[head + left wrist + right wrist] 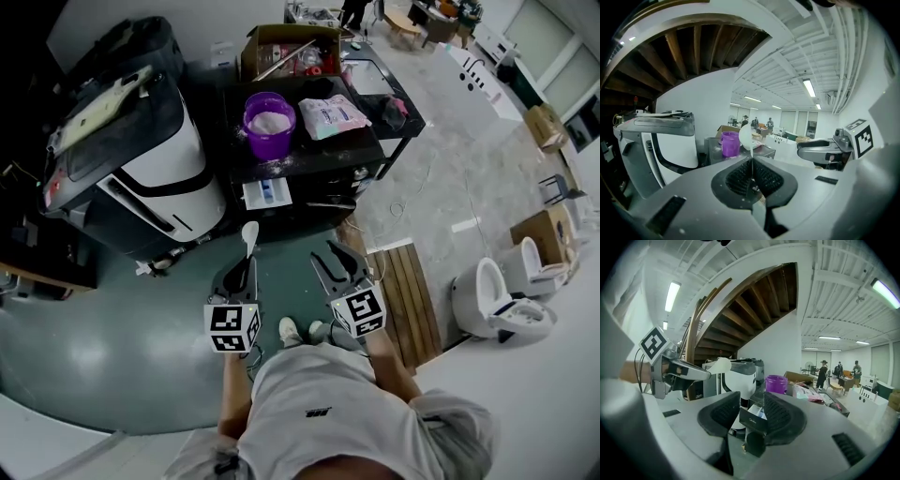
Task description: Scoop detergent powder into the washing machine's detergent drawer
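Note:
My left gripper [246, 262] is shut on the thin handle of a white plastic spoon [249, 233], whose bowl points toward the black cart [394, 141]. In the left gripper view the spoon [746, 137] stands edge-on above the closed jaws of that gripper [751, 165], and its bowl looks empty. A purple tub [269, 122] of white powder stands on the cart top. Below it the detergent drawer [265, 193] juts out from the cart front. My right gripper [336, 259] is open and holds nothing. In its own view the drawer [753, 416] shows far off between the jaws of the right gripper [752, 405].
A white and black washing machine [155, 164] stands left of the cart. On the cart lie a pink and white bag [333, 114] and a cardboard box [291, 47]. A slatted wooden board [405, 300] and toilets [495, 302] are at the right. People stand far behind.

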